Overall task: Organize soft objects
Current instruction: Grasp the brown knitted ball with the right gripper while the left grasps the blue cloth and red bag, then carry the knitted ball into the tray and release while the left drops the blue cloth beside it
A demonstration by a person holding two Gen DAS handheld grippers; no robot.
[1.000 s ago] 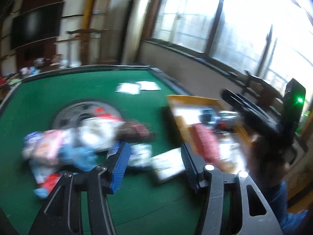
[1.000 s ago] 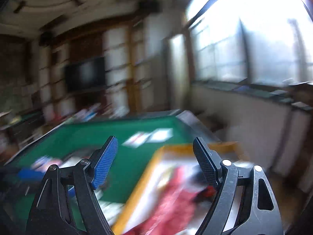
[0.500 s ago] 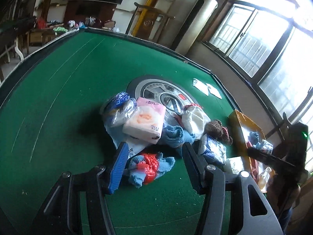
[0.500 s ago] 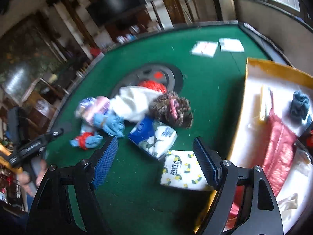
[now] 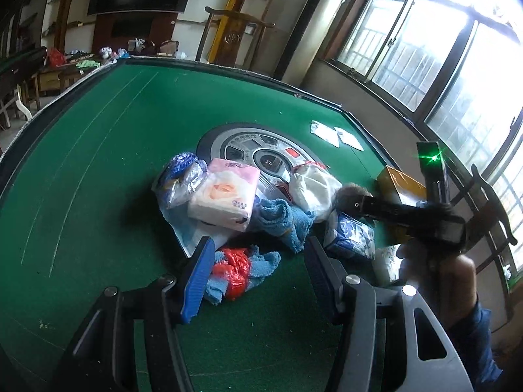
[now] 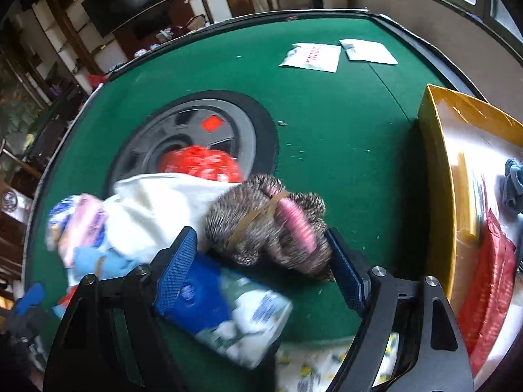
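1. A green felt table in a room with big windows holds a heap of soft goods; a yellow box sits at its edge.
2. The right gripper has just been closing its jaws around the fuzzy brown bundle; the blur hides contact, so probably not yet pinched.
3. The left gripper hangs open, empty, over the blue-and-red cloth.
4. Risk: the closing left jaw could snag the blue tissue pack touching the bundle and drag it along.

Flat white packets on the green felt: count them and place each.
2. One flat white packet lies near the table's far edge; the other lies just right of it. The pile may hide more.
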